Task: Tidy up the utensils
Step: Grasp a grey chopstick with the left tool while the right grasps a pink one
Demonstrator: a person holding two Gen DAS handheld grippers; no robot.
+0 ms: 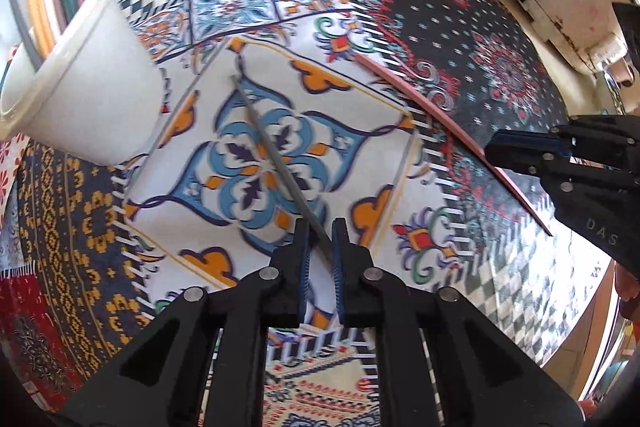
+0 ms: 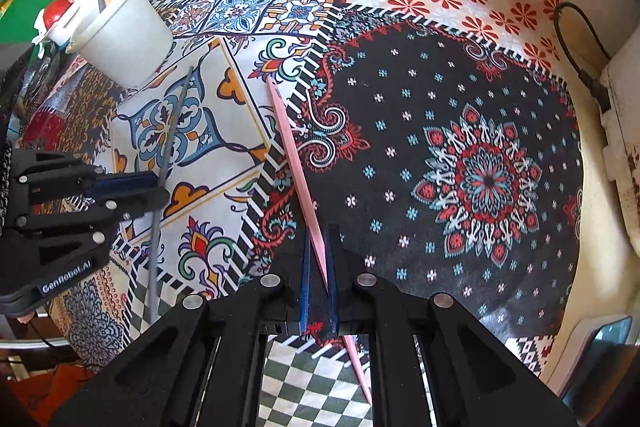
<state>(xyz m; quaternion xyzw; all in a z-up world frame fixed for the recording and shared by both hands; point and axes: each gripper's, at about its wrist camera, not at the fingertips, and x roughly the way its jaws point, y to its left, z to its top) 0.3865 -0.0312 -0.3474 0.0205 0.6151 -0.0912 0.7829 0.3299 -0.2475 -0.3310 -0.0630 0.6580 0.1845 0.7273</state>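
I am working both tongs at once over the surface with the bright patchwork cloth point(image 1: 460, 75). My landmark is the white plastic cup point(image 1: 100, 79), which stands at the far left of the cloth and already has some long thin sticks in it.

My left tongs point(image 1: 320, 243) are squeezed narrow on the thin grey stick point(image 1: 272, 155). The grey stick's far tip points toward the cup and stops just short of its base. My right tongs point(image 2: 318, 255) are squeezed narrow on the thin pink stick point(image 2: 296, 163). The pink stick lies farther from the cup, on the right side of the grey one, along the edge of the dark flowery patch.

I think the job now is to lift each stick and drop it into the cup. To do it well I should keep both tongs tight (these sticks are thin and could slip or swing). I would lift straight up first, so the tips come off the cloth. Then I would bring one stick to the cup at a time, so my two tongs do not bump. I would tip the stick upright over the cup's mouth before I let go.
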